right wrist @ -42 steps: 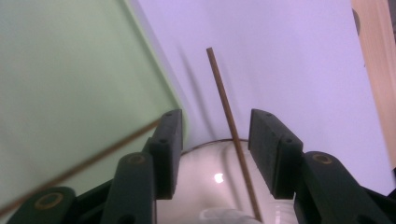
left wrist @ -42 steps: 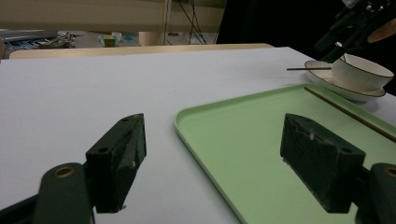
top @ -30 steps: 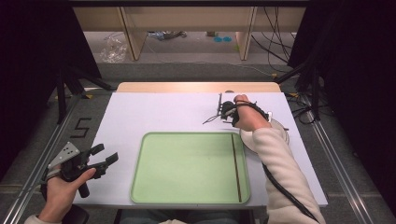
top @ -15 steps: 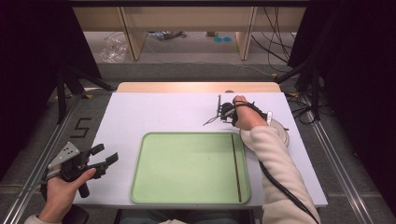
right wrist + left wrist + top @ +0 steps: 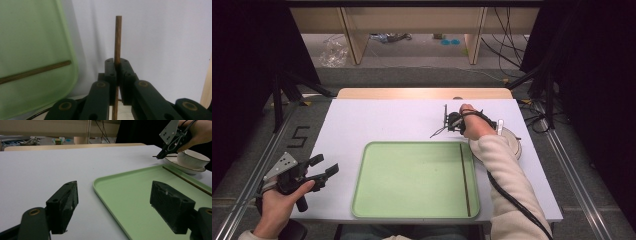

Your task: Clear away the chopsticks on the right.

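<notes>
1. White desk [image 5: 382,125] fills the middle of the high view, with a wooden strip along its far edge, dark curtains at both sides and cables on the floor beyond.
2. A pale green tray [image 5: 412,180] lies at the desk's six o'clock edge. One wooden chopstick [image 5: 464,177] already rests inside it, along its three o'clock wall.
3. The second chopstick [image 5: 117,40] is in the right claw [image 5: 446,126], at about one o'clock from the tray and just off its far corner. The jaws have just been closing, and in the right gripper view they now pinch the stick between them, so it stands out past the tips over bare desk.
4. A white bowl [image 5: 193,158] on a saucer [image 5: 175,163] sits under the right hand, at three o'clock from the claw.
5. The left claw [image 5: 324,167] idles at nine o'clock from the tray, gaping wide with nothing between its jaws; the left gripper view looks across the desk to the tray's near corner.
6. Judged from this, the job of gathering both chopsticks on the tray is roughly half done: one is placed, one is freshly gripped.
7. What is left, as I read it: lift the held stick, carry it toward six o'clock over the rim, and lay it beside its twin.
</notes>
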Demonstrator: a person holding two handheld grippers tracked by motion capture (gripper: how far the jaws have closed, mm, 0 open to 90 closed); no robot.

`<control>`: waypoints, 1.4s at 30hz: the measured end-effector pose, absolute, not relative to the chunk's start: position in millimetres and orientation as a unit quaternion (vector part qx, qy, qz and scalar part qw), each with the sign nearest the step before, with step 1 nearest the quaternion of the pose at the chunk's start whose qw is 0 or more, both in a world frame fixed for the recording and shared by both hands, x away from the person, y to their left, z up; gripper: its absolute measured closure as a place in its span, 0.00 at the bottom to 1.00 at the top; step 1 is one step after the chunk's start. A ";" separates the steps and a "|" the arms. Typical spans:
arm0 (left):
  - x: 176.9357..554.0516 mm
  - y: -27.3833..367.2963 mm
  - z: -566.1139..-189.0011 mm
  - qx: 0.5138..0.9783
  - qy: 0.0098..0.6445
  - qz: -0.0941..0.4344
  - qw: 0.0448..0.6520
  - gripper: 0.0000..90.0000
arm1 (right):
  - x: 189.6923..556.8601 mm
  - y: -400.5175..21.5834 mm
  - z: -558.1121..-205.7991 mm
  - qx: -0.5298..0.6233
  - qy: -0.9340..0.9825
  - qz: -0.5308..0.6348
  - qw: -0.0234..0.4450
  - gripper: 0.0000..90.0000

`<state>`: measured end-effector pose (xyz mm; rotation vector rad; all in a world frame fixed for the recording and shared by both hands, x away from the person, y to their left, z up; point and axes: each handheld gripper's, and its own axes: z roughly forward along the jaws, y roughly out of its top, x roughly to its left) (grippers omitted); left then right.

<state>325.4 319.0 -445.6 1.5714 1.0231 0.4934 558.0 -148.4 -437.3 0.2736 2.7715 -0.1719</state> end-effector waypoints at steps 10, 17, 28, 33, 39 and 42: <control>325.4 319.0 -445.5 0.668 0.435 0.210 0.566 0.25 | 551.3 -144.4 -420.6 0.085 0.975 -0.027 0.205 0.97; 325.1 318.8 -445.5 0.666 0.437 0.210 0.567 0.25 | 546.5 -144.5 -400.7 0.094 0.967 0.013 0.237 0.97; 325.5 318.9 -445.4 0.668 0.434 0.210 0.566 0.25 | 534.4 -144.3 -367.2 0.103 0.949 0.086 0.284 0.98; 324.1 318.0 -445.5 0.662 0.444 0.207 0.567 0.25 | 524.6 -140.5 -354.9 0.118 0.939 0.118 0.299 0.97; 325.5 319.1 -445.4 0.669 0.434 0.211 0.566 0.25 | 518.2 -140.1 -343.3 0.131 0.928 0.170 0.305 0.98; 325.4 318.8 -445.4 0.667 0.435 0.210 0.567 0.25 | 517.0 -142.1 -336.7 0.130 0.923 0.188 0.310 0.98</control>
